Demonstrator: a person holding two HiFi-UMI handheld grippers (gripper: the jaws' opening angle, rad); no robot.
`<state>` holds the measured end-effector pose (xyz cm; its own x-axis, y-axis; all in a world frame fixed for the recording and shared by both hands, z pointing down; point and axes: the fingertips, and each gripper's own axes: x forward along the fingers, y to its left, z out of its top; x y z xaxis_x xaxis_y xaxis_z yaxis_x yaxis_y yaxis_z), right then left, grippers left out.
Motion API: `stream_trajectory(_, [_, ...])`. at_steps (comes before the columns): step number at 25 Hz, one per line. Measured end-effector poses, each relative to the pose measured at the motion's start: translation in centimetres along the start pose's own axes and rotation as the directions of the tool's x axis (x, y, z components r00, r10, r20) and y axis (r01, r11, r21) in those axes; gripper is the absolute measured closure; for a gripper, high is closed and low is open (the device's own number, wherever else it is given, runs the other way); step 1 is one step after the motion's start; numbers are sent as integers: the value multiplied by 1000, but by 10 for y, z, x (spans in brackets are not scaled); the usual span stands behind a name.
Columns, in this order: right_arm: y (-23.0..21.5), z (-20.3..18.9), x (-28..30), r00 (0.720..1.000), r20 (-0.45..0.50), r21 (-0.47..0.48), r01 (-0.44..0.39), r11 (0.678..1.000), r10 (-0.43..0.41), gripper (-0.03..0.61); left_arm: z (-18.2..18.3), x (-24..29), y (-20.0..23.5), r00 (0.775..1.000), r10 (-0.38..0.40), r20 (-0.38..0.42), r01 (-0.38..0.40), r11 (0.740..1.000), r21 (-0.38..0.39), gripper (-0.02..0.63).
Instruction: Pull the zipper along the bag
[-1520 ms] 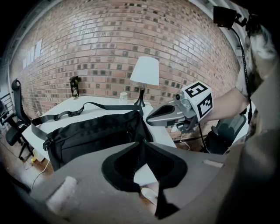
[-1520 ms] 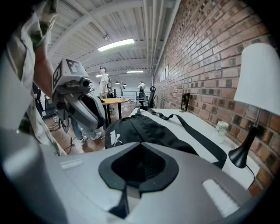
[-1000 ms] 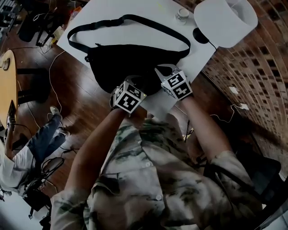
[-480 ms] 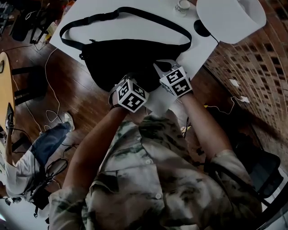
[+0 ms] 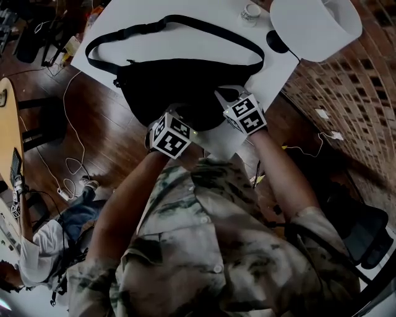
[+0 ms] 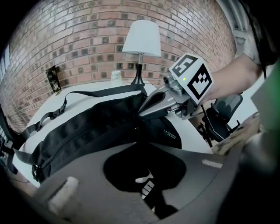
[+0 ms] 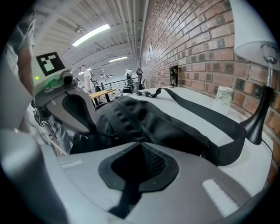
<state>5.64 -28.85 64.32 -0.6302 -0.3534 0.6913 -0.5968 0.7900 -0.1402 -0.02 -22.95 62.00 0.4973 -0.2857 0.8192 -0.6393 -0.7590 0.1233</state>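
Observation:
A black waist bag (image 5: 179, 83) lies on the white table (image 5: 173, 44), its strap (image 5: 185, 22) looped across the far side. My left gripper (image 5: 179, 116) is at the bag's near edge, shut on black fabric with a white logo (image 6: 146, 186). My right gripper (image 5: 221, 99) is to its right, shut on the bag's fabric, and mesh shows between its jaws (image 7: 151, 162). In the left gripper view the right gripper (image 6: 142, 113) presses its tips into the bag (image 6: 87, 131). In the right gripper view the left gripper (image 7: 94, 129) touches the bag (image 7: 166, 122). I cannot make out the zipper pull.
A white lamp shade (image 5: 315, 25) stands over its black base (image 5: 276, 44) at the table's far right, beside a small cup (image 5: 250, 12). A brick wall (image 5: 346, 93) lies right. Cables cross the wooden floor (image 5: 93, 136), and a seated person (image 5: 43, 247) is at lower left.
My left gripper has shifted slightly left along the bag's near edge. The right gripper has hardly moved. Both stay shut on the bag. The person at lower left has shifted.

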Motion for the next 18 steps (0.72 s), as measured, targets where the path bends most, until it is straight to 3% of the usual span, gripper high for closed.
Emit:
stream_trajectory(10, [-4, -4, 1, 993, -82, 7, 80, 997, -79, 572, -10, -28, 31, 996, -56, 64, 58, 998, -24, 594])
stream_trajectory(18, [-6, -6, 1, 980, -135, 26, 150, 988, -145, 572, -9, -38, 41, 983, -126, 131, 127, 992, -2, 600])
